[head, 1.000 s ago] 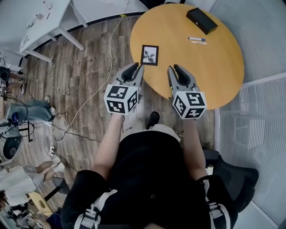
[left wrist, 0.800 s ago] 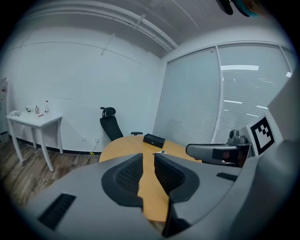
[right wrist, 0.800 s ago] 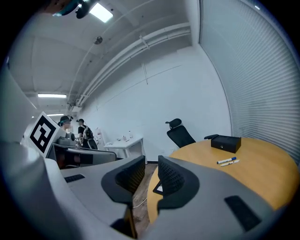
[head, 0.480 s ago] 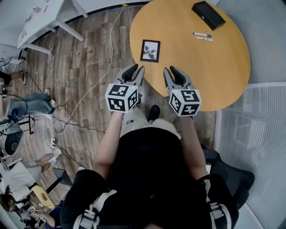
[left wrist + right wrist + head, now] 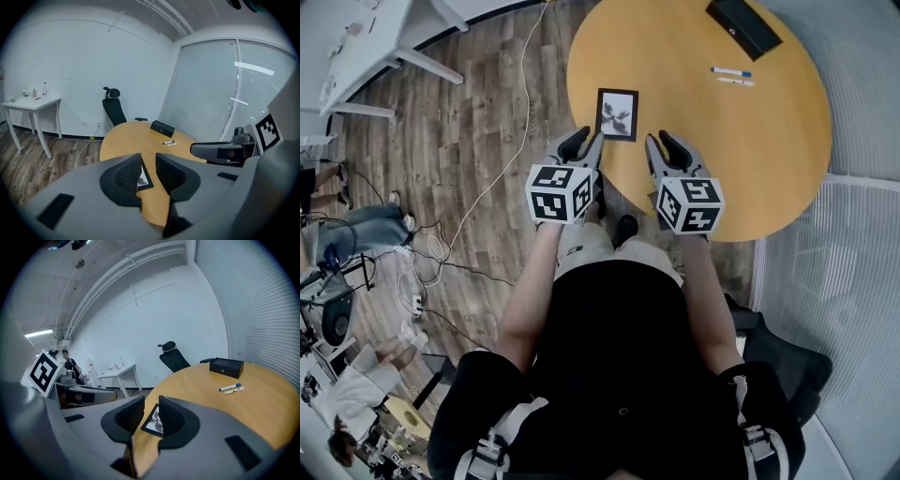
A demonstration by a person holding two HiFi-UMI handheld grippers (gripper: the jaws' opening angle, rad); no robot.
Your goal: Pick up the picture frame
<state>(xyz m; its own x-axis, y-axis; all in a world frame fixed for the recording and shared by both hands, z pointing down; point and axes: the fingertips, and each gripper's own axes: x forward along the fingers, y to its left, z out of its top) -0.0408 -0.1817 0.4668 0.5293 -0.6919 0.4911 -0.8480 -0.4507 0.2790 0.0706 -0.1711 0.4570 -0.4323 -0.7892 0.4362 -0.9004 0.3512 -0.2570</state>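
Note:
The picture frame point(image 5: 617, 114), black-edged with a leaf print, lies flat near the close rim of the round orange table point(image 5: 769, 159). My left gripper point(image 5: 582, 144) hovers at the table's edge just short of the frame's left corner, open and empty. My right gripper point(image 5: 662, 145) hangs over the tabletop to the frame's lower right, open, its jaws having just been opening, with nothing between them. In the left gripper view the frame point(image 5: 143, 177) shows through the gap of the left gripper point(image 5: 148, 164). The right gripper point(image 5: 151, 408) likewise looks at the frame point(image 5: 154, 422).
A black box point(image 5: 743, 25) and two pens point(image 5: 731, 75) lie on the far side of the table. A white side table point(image 5: 366, 37) stands at the left, an office chair point(image 5: 114, 110) behind the round table. A cable point(image 5: 502, 169) runs across the wooden floor.
Both grippers have moved forward and down towards the table; the picture frame now lies just ahead of their tips. The right jaws stand a little wider.

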